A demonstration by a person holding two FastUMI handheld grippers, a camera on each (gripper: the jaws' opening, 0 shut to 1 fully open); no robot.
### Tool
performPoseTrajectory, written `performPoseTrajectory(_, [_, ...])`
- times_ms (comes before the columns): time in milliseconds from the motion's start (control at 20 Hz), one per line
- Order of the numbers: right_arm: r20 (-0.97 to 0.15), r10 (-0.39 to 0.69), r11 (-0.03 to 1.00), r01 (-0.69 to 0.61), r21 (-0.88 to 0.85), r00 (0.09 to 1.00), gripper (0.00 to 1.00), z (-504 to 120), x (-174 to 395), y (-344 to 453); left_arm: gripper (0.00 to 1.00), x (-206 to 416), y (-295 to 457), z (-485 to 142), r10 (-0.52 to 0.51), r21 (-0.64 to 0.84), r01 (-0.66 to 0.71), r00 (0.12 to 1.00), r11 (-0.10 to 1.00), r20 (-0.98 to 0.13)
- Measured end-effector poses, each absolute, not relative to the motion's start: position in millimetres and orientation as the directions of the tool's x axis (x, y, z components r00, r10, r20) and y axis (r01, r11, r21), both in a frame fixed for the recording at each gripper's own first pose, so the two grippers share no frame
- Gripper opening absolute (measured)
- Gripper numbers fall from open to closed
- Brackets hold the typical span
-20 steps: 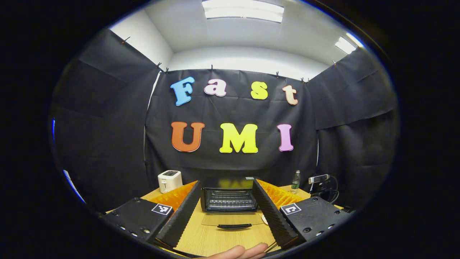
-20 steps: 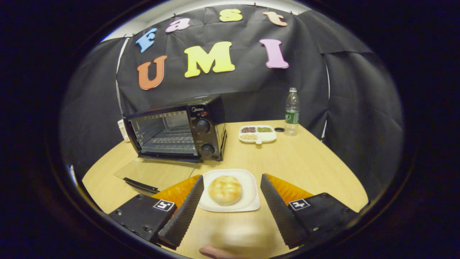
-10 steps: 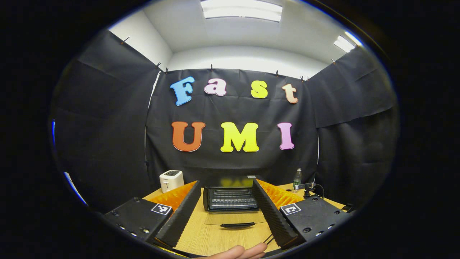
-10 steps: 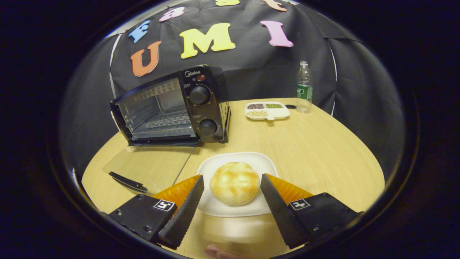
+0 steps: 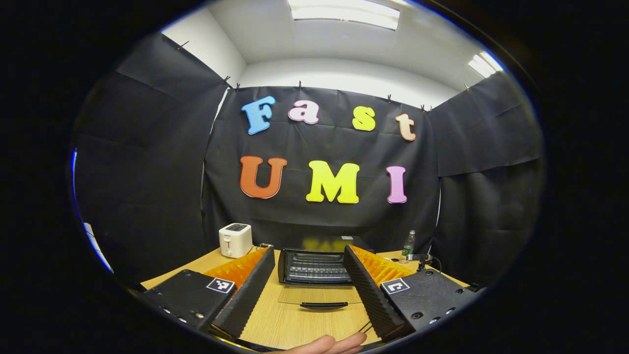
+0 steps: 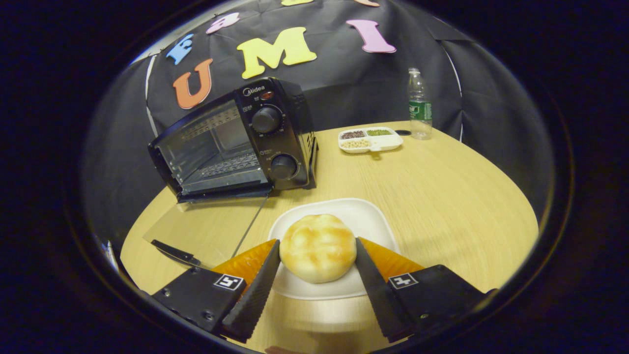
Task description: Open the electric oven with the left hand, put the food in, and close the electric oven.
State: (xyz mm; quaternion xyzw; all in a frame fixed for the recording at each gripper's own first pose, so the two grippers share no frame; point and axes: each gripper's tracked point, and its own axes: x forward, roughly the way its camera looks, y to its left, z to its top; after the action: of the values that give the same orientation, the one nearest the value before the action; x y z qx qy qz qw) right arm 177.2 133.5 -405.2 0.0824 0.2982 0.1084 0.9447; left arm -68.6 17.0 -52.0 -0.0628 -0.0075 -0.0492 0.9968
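Right gripper [image 6: 314,290] jaws spread, flanking round golden bread bun [image 6: 317,247] on white square plate [image 6: 376,223]; close gently, avoid squashing.

The brand "Midea" stands on the electric oven's [image 6: 236,140] control panel, above its knobs.

A white toaster [image 5: 235,239] is seen at the back left of the wooden table [image 6: 442,187]. A clear water bottle [image 6: 419,104] with a green label is stood upright near the wall. Just beside it, a white tray [image 6: 370,139] with three little pockets of beans is laid, with a small dark cap [image 6: 402,132] between them.
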Motion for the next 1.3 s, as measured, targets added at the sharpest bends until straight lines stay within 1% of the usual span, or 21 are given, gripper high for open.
performPoseTrajectory(150, [-0.518,0.262,0.958,-0.156,0.24,0.814,0.91,-389,169,137,0.92,-70,16,-55,-0.101,-0.115,0.103,0.995,0.988,0.021])
performPoseTrajectory(350, [-0.461,0.303,0.937,-0.172,0.304,0.834,0.91,-359,162,152,0.93,-73,16,-52,-0.103,-0.1,0.106,0.994,0.989,0.03])
performPoseTrajectory(400, [-0.447,0.327,0.924,-0.181,0.337,0.833,0.91,-352,160,161,0.93,-69,20,-49,-0.104,-0.095,0.107,0.994,0.99,0.032])
performPoseTrajectory(550, [-0.391,0.442,0.846,-0.231,0.48,0.808,0.91,-331,153,198,0.93,-70,20,-45,-0.108,-0.077,0.111,0.993,0.991,0.042])
performPoseTrajectory(700, [-0.323,0.487,0.779,-0.236,0.581,0.811,0.91,-312,157,228,0.93,-71,23,-42,-0.109,-0.068,0.112,0.993,0.991,0.05])
performPoseTrajectory(800, [-0.233,0.533,0.698,-0.267,0.665,0.814,0.91,-294,158,258,0.93,-71,25,-42,-0.109,-0.06,0.112,0.993,0.992,0.055])
performPoseTrajectory(900, [-0.173,0.514,0.649,-0.249,0.719,0.84,0.89,-282,166,277,0.92,-71,28,-46,-0.108,-0.045,0.11,0.993,0.993,0.052])
performPoseTrajectory(950, [-0.162,0.493,0.644,-0.234,0.728,0.855,0.89,-280,172,284,0.92,-71,31,-48,-0.102,-0.035,0.103,0.994,0.994,0.046])
performPoseTrajectory(1100, [-0.196,0.436,0.675,-0.175,0.717,0.878,0.89,-285,190,311,0.93,-66,43,-53,-0.081,-0.019,0.082,0.996,0.996,0.037])
performPoseTrajectory(1150, [-0.208,0.416,0.681,-0.152,0.716,0.885,0.89,-288,198,319,0.97,-69,43,-57,-0.076,-0.015,0.077,0.996,0.997,0.036])
performPoseTrajectory(1200, [-0.213,0.401,0.694,-0.143,0.706,0.891,0.89,-289,207,328,0.93,-69,47,-56,-0.07,-0.006,0.07,0.997,0.998,0.037])
performPoseTrajectory(1300, [-0.218,0.351,0.716,-0.111,0.689,0.911,0.89,-296,228,337,0.93,-64,58,-59,-0.05,0.024,0.049,0.998,0.999,0.048])
